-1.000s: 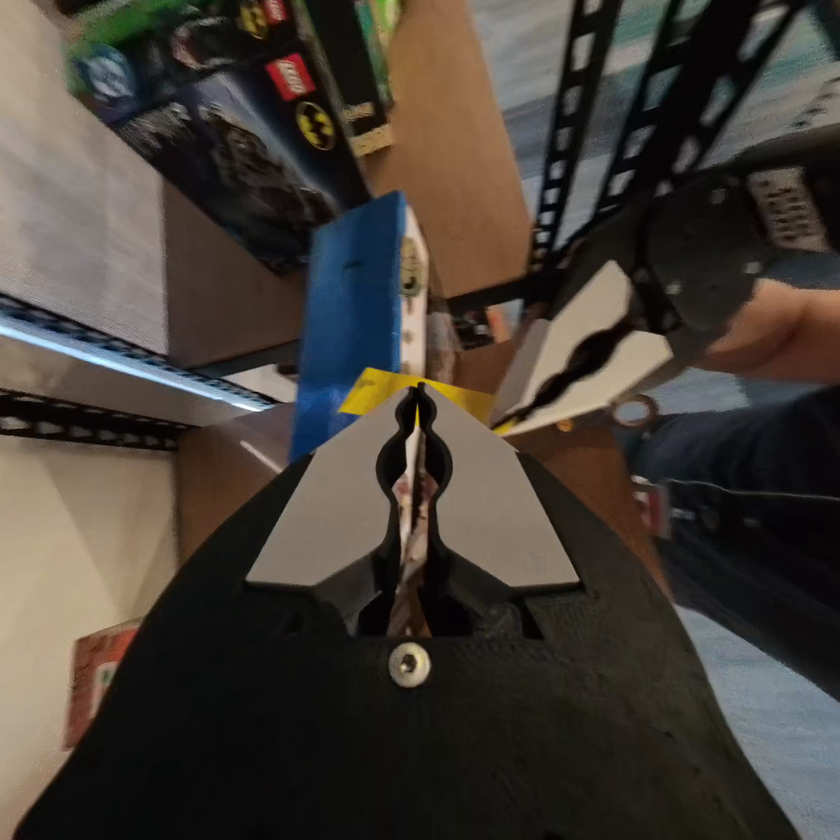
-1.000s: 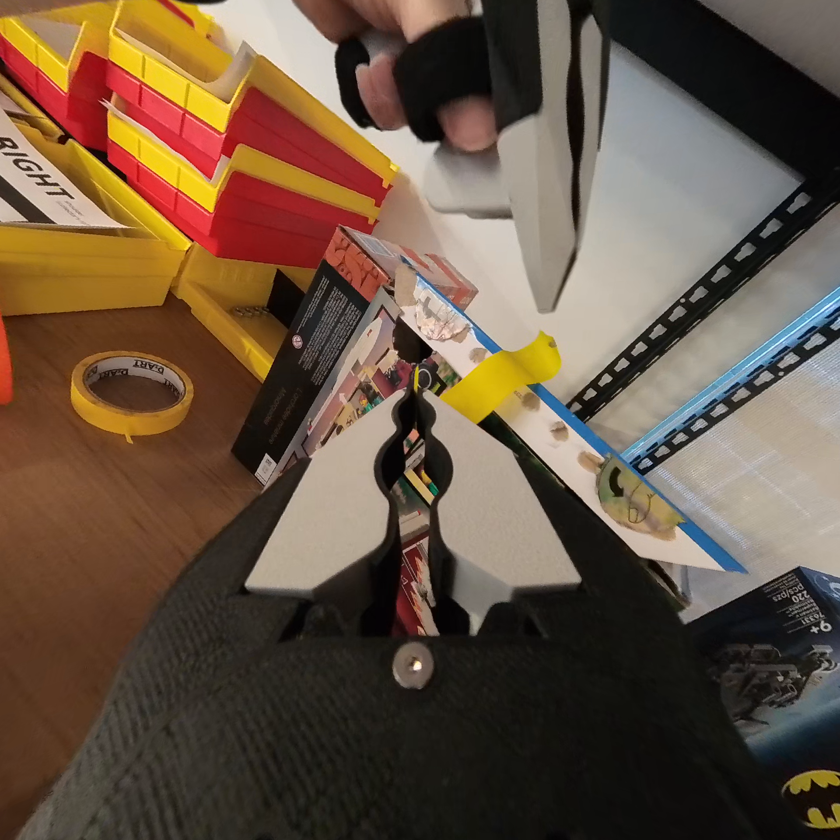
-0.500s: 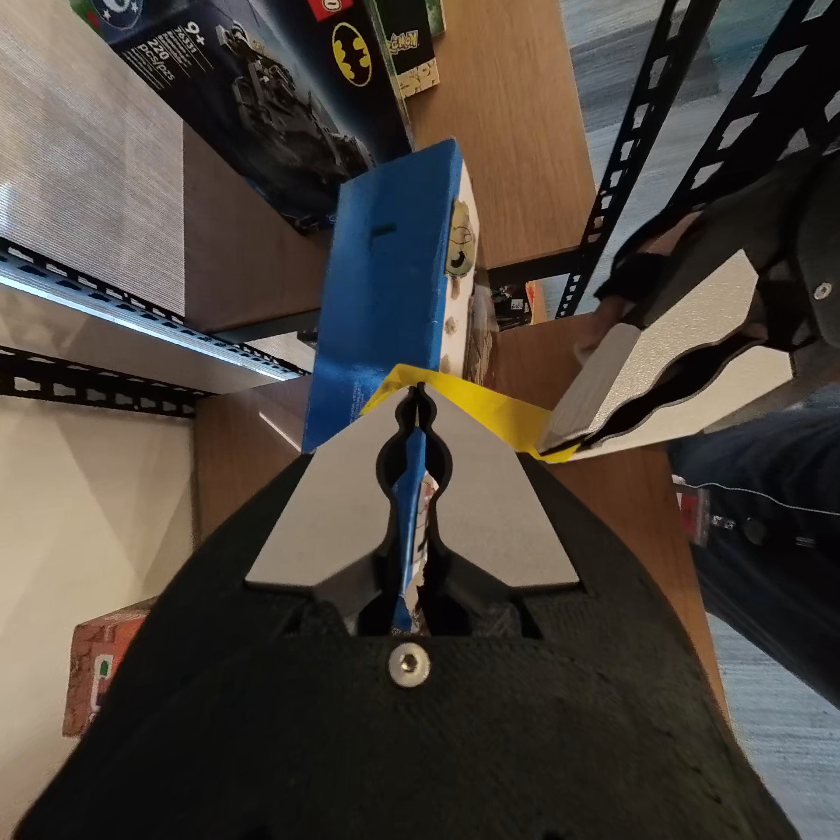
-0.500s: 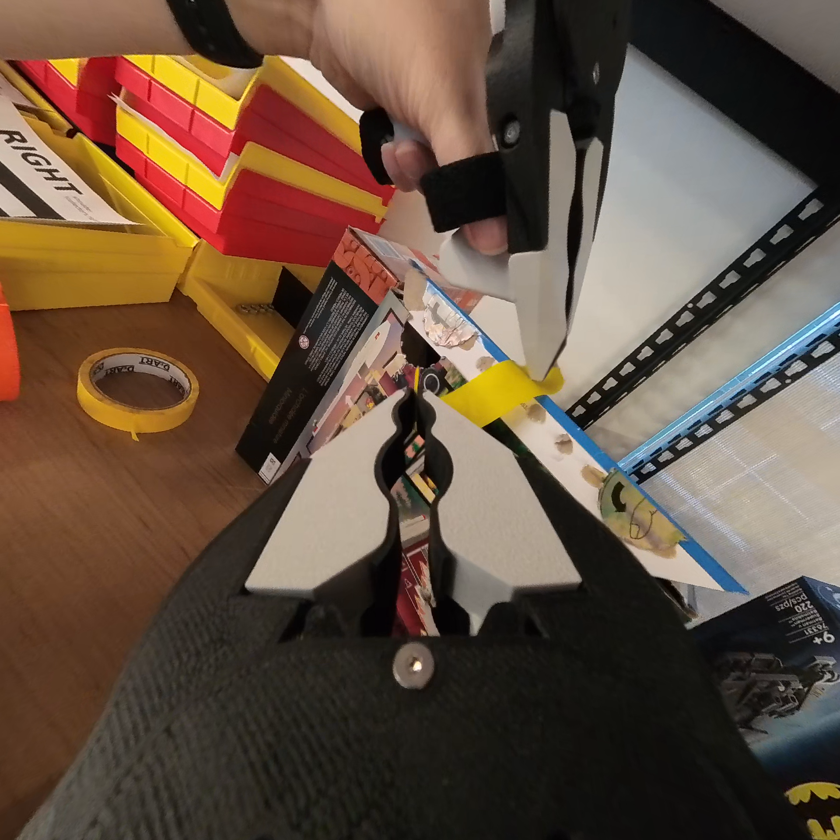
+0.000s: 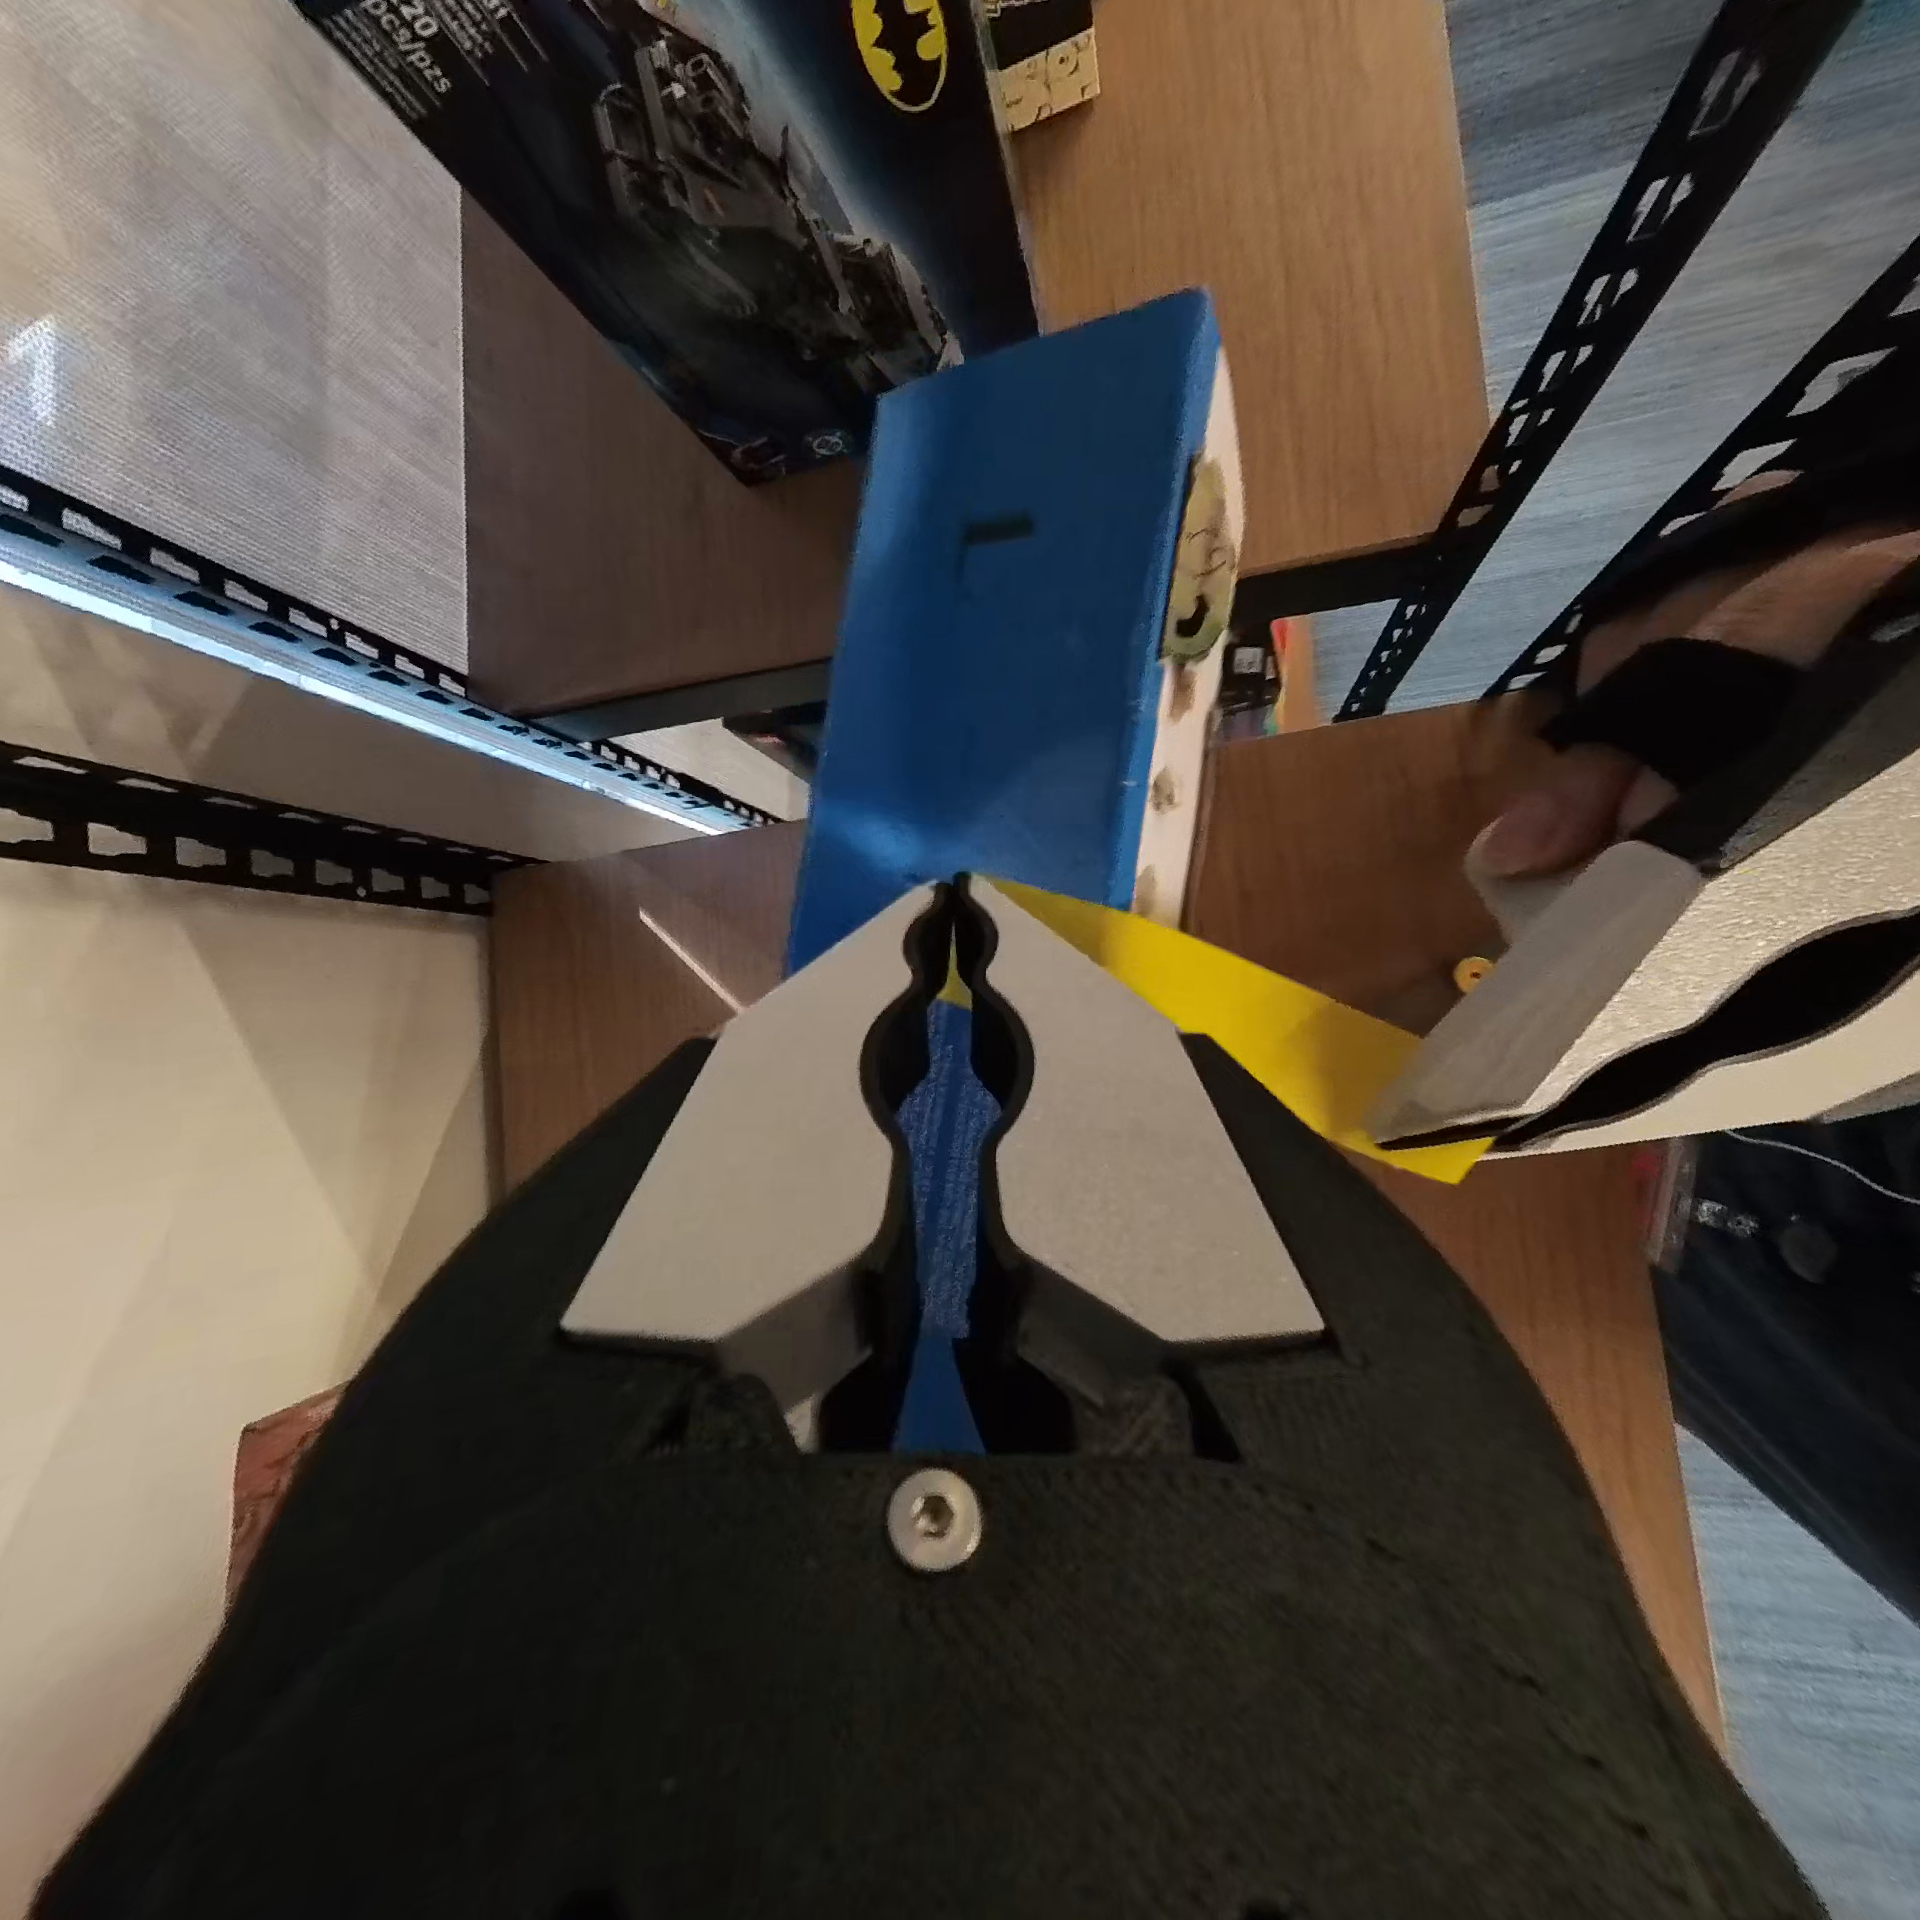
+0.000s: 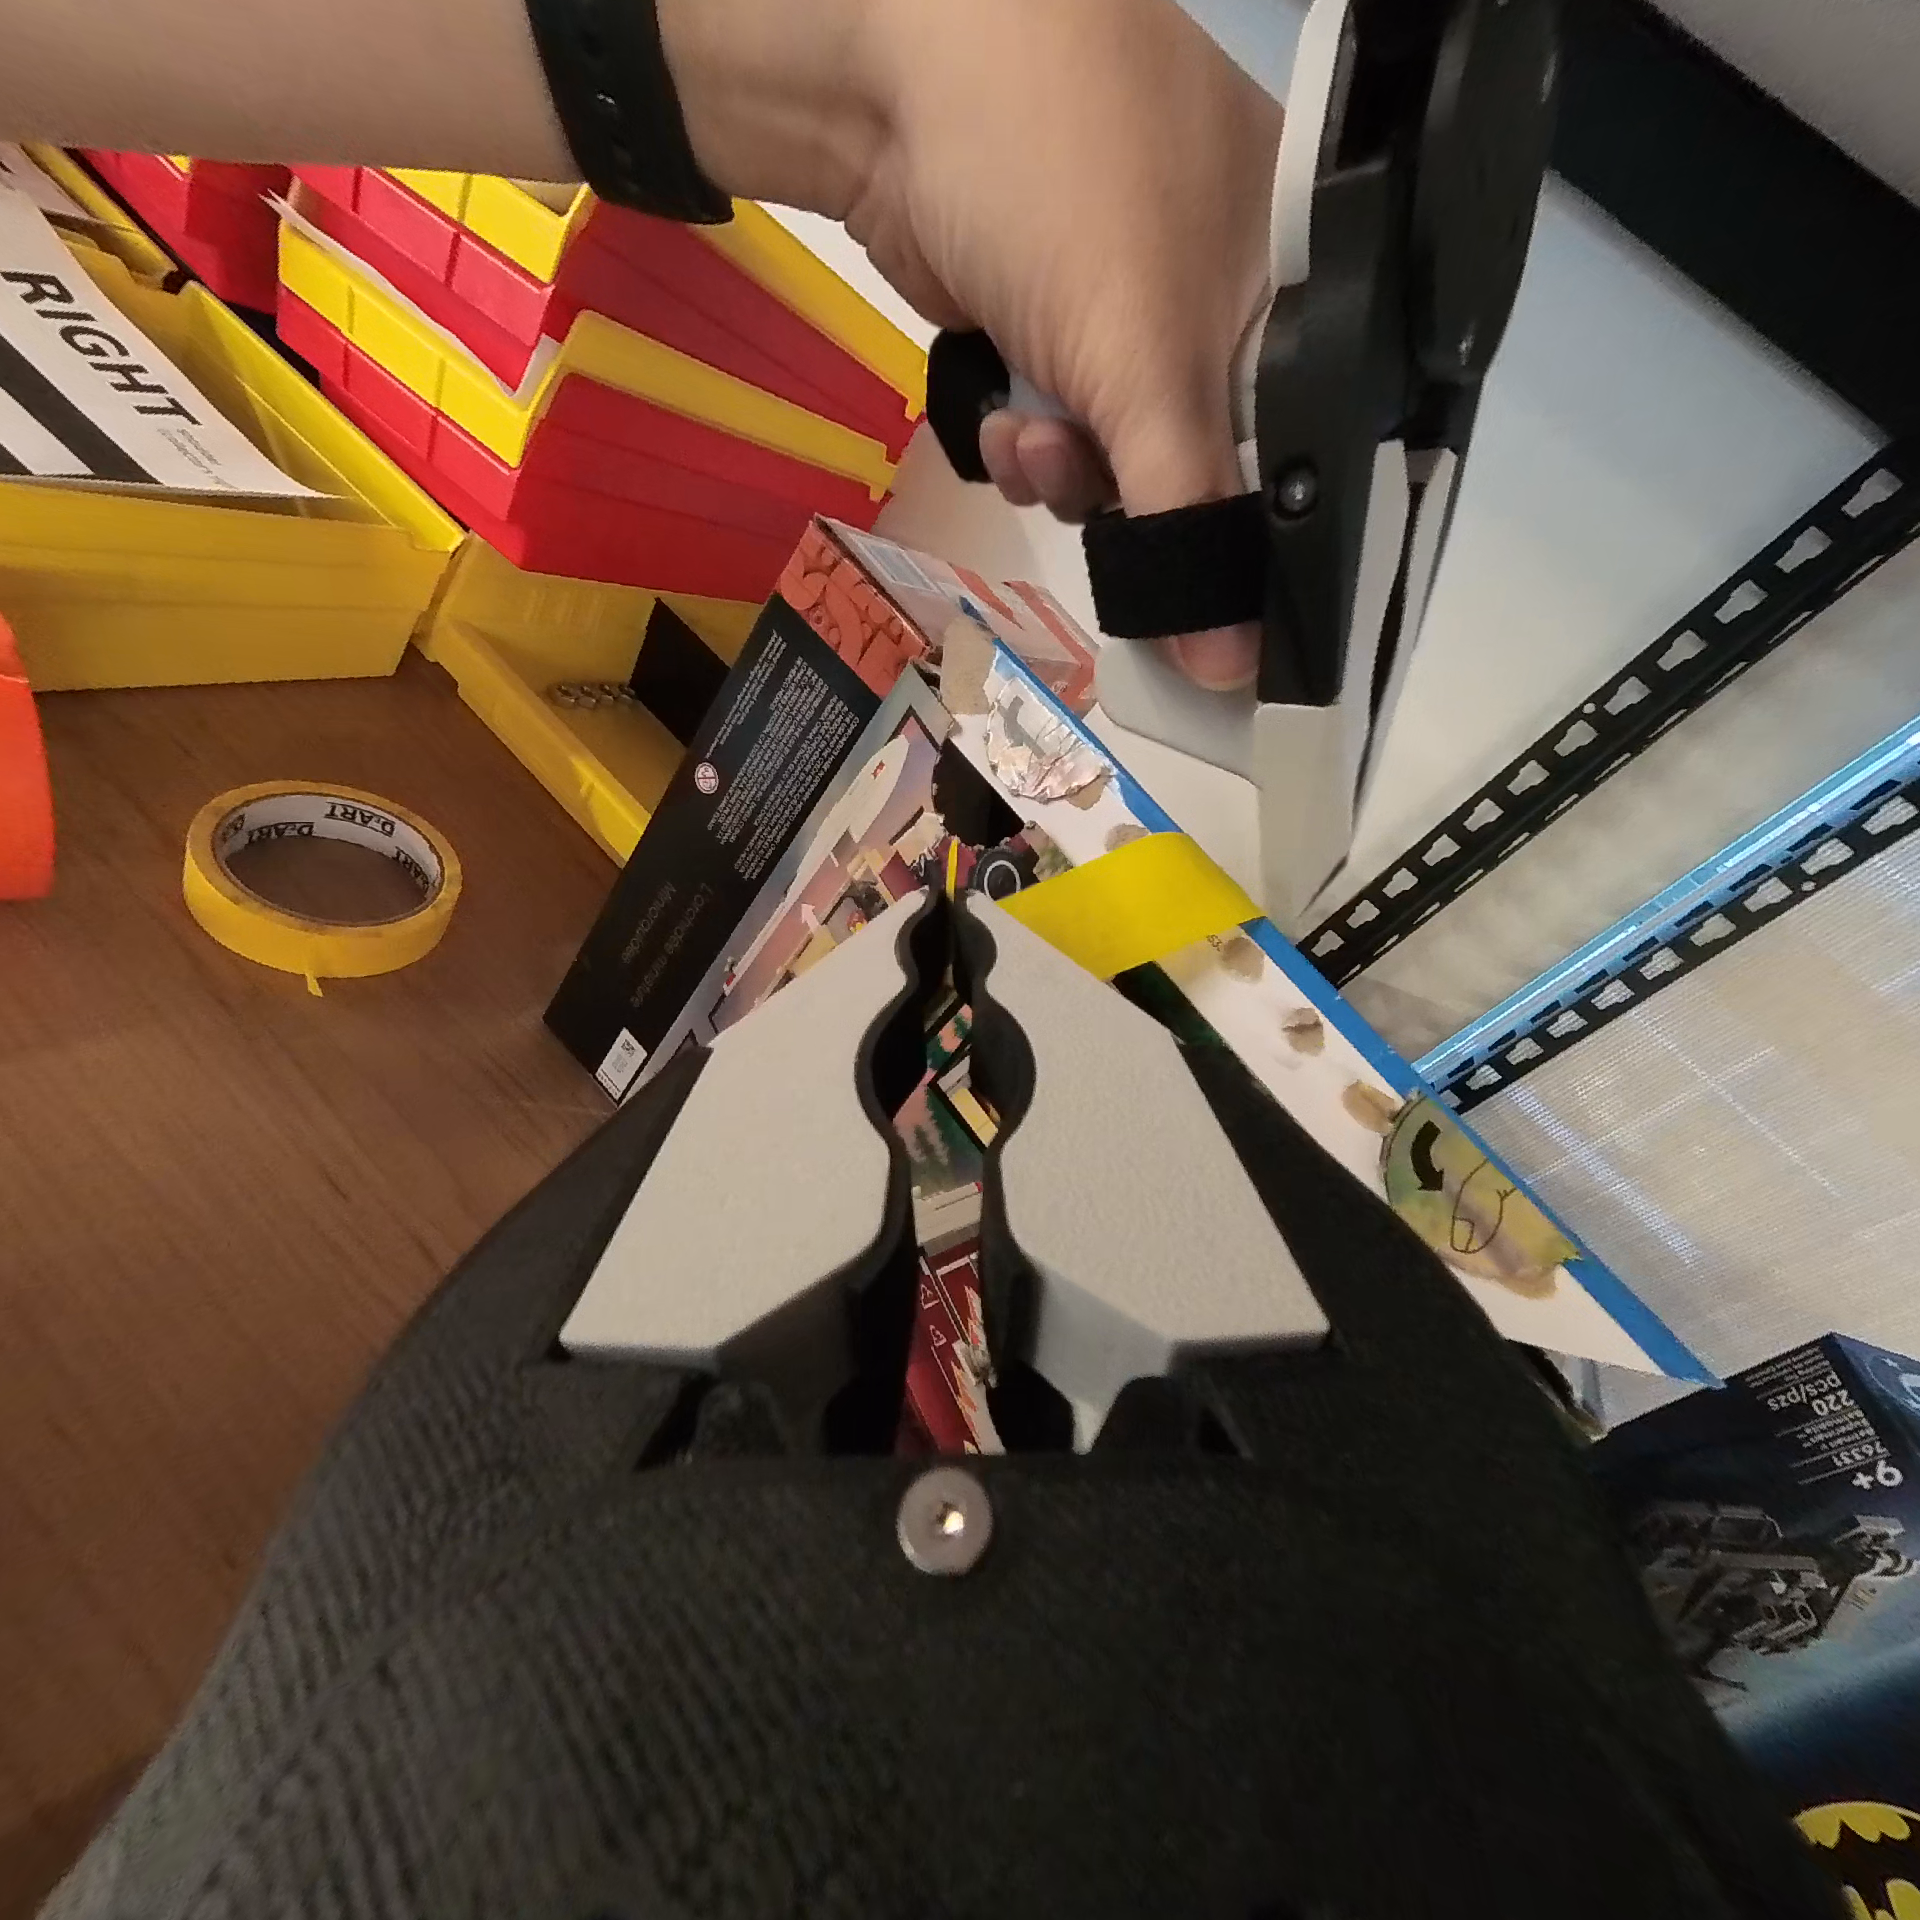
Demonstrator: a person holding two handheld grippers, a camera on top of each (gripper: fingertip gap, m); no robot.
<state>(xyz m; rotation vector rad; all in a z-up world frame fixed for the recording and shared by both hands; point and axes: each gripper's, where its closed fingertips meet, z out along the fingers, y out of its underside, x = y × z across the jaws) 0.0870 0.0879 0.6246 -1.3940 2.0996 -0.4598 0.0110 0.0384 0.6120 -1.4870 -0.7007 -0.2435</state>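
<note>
A toy box with a blue side (image 5: 997, 623) and a white, scuffed face (image 6: 1309, 1029) stands tilted on the wooden table. A yellow tape strip (image 5: 1195, 987) runs over its edge; it also shows in the right wrist view (image 6: 1122, 894). My left gripper (image 5: 961, 883) is shut and empty, its tip against the tape on the blue side; it shows again in the right wrist view (image 6: 1309, 883). My right gripper (image 6: 951, 894) is shut on the strip's other end, seen from the left wrist view (image 5: 1444, 1138).
A yellow tape roll (image 6: 322, 878) lies on the wooden table (image 6: 260, 1195). Stacked yellow and red bins (image 6: 623, 416) stand behind it. A black box (image 6: 727, 831) leans behind the toy box. A dark toy box (image 6: 1787, 1538) and black shelf uprights (image 6: 1610, 727) are on the right.
My left gripper has come down onto the box's blue side and pressed the tape's loose end flat over the edge. My right gripper has kept its hold on the strip, now stretched out.
</note>
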